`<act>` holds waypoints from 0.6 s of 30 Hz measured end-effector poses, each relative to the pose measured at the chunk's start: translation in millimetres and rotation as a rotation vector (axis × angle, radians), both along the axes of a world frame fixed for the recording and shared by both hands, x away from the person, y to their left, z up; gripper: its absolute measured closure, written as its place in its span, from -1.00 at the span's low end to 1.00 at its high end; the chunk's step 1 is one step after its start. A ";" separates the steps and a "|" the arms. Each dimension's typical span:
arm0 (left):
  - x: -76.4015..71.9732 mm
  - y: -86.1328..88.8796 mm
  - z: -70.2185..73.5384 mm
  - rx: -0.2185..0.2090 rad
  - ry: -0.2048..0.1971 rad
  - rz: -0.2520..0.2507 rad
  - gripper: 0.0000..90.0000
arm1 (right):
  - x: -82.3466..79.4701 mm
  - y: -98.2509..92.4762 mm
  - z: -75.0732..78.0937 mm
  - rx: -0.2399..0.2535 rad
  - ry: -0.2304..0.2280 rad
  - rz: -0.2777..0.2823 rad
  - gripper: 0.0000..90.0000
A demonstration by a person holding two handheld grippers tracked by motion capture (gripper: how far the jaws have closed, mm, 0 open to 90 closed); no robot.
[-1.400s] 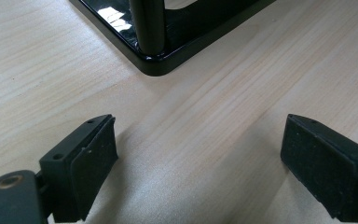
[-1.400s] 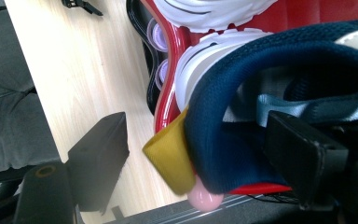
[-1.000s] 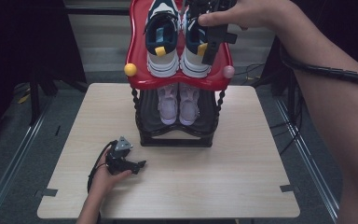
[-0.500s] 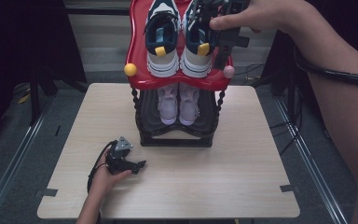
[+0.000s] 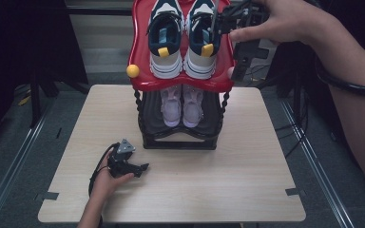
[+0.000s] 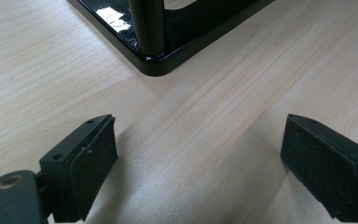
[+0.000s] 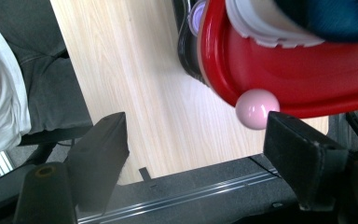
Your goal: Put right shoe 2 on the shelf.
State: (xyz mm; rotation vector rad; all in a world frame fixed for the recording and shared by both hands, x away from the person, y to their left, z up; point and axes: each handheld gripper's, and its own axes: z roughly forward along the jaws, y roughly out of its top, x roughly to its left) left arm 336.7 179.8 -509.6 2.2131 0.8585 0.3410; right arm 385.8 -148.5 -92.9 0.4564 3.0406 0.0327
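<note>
While the left tongs (image 5: pixel 141 167) are resting on the table (image 5: pixel 247 156) near the front left corner of the black shoe rack (image 5: pixel 180 137), their jaws are standing wide apart with only bare wood between them. The right tongs (image 7: pixel 196 154) are hovering beside the right rim of the red top tray (image 5: pixel 142 57), where a pair of white and dark blue sneakers (image 5: pixel 202 38) is sitting. Their jaws have just been closing a little, yet they are gaping wide and gripping nothing; the pink ball (image 7: pixel 257 108) on the tray's corner is lying just inside one jaw. A pair of pale purple shoes (image 5: pixel 181 105) is sitting on the lower shelf.
</note>
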 end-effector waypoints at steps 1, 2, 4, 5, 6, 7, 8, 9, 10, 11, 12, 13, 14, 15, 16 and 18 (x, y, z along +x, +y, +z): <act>0.0 0.0 0.0 0.001 0.000 0.000 -0.78 | -0.2 -1.9 -1.4 0.003 0.007 0.000 -0.52; 0.0 0.0 -0.1 -0.001 0.002 -0.001 -0.78 | -0.6 -3.4 -2.7 0.000 0.006 0.002 -0.52; 0.0 0.0 0.0 0.000 0.000 0.000 -0.78 | -1.8 -6.1 -5.3 0.002 0.016 0.000 -0.51; 0.0 0.0 0.0 0.001 0.000 0.000 -0.78 | -2.6 -7.2 -6.4 -0.001 0.017 0.002 -0.51; 0.0 0.0 -0.1 -0.001 0.002 -0.001 -0.78 | -3.7 -8.3 -7.2 -0.004 0.019 -0.002 -0.50; 0.0 0.0 0.1 0.001 0.000 0.000 -0.78 | -4.3 -9.7 -8.5 0.005 0.022 -0.003 -0.50; 0.0 0.0 0.0 0.000 0.000 0.000 -0.78 | -4.8 -11.3 -9.2 0.001 0.024 -0.001 -0.50; 0.0 0.1 0.1 0.001 0.000 -0.001 -0.78 | -5.8 -12.6 -9.5 -0.008 0.027 -0.005 -0.50; 0.0 0.0 0.0 0.000 0.000 0.000 -0.78 | -6.7 -14.2 -10.1 -0.008 0.027 -0.004 -0.50; 0.0 0.0 0.1 0.001 0.000 -0.001 -0.78 | -7.9 -15.5 -10.5 -0.002 0.031 -0.011 -0.50; 0.0 0.0 0.1 0.001 0.000 -0.001 -0.78 | -9.2 -16.8 -11.0 -0.001 0.032 -0.010 -0.50; 0.0 -0.1 -0.1 -0.002 0.002 -0.001 -0.78 | -10.7 -17.6 -11.3 -0.005 0.033 -0.009 -0.50; 0.0 0.0 0.0 0.001 0.000 -0.001 -0.78 | -12.5 -18.5 -12.3 -0.004 0.036 -0.013 -0.50; 0.0 0.0 0.0 -0.001 0.001 -0.001 -0.78 | -13.8 -19.7 -13.1 -0.008 0.035 -0.011 -0.50; 0.0 0.0 0.0 -0.001 0.001 -0.001 -0.78 | -15.1 -20.9 -13.9 -0.007 0.036 -0.013 -0.50; -0.1 0.3 -0.3 -0.004 -0.004 -0.004 -0.78 | -17.9 -23.1 -14.5 -0.017 0.037 -0.008 -0.50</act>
